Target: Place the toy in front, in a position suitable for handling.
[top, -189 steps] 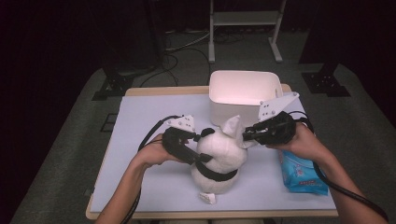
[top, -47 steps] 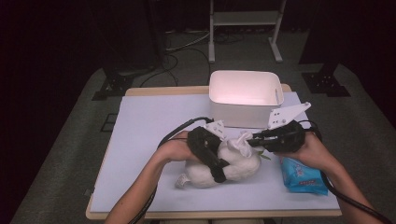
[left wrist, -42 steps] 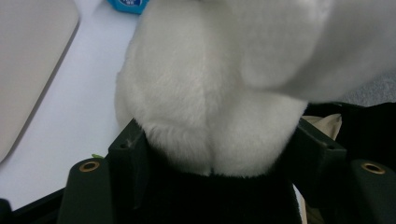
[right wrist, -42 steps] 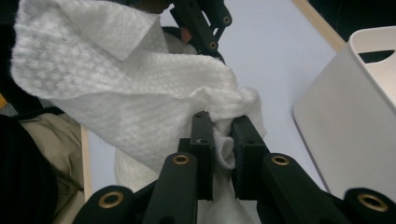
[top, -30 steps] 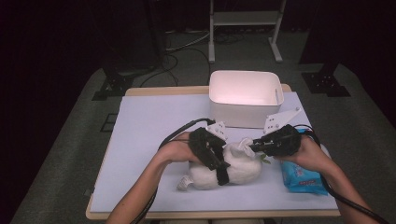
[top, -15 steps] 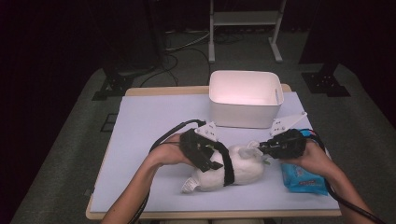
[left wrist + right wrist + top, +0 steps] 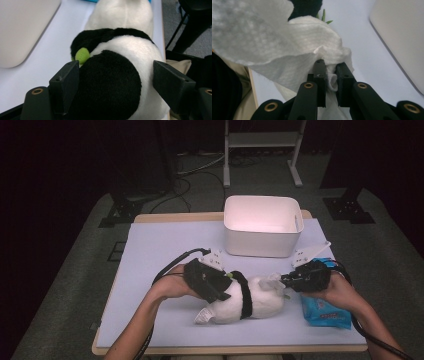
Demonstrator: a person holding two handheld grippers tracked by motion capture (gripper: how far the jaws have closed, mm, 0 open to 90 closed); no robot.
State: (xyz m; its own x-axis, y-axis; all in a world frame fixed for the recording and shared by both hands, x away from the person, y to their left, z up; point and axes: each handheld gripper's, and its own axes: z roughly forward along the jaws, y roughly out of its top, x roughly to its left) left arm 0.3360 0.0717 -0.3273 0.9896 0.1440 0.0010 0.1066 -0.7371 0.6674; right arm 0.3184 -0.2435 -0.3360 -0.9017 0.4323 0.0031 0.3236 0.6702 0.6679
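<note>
The panda (image 7: 250, 301) lies on its side at the near edge of the bench (image 7: 165, 245), soft and light, so it'll squash wherever you pinch. Left tongs (image 7: 120, 82) straddle its fat black-and-white body, spread wide. Right tongs (image 7: 331, 75) are clenched on a thin, floppy wipe (image 7: 287, 50) at its head. Farther back sits the tub (image 7: 262, 226).

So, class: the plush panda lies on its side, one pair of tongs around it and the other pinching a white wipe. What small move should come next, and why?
Probably draw the white wipe across the plush panda. The right tongs are shut on the wipe, which already lies against the toy's head end, while the left tongs straddle its black-and-white body and steady it on the table.
</note>
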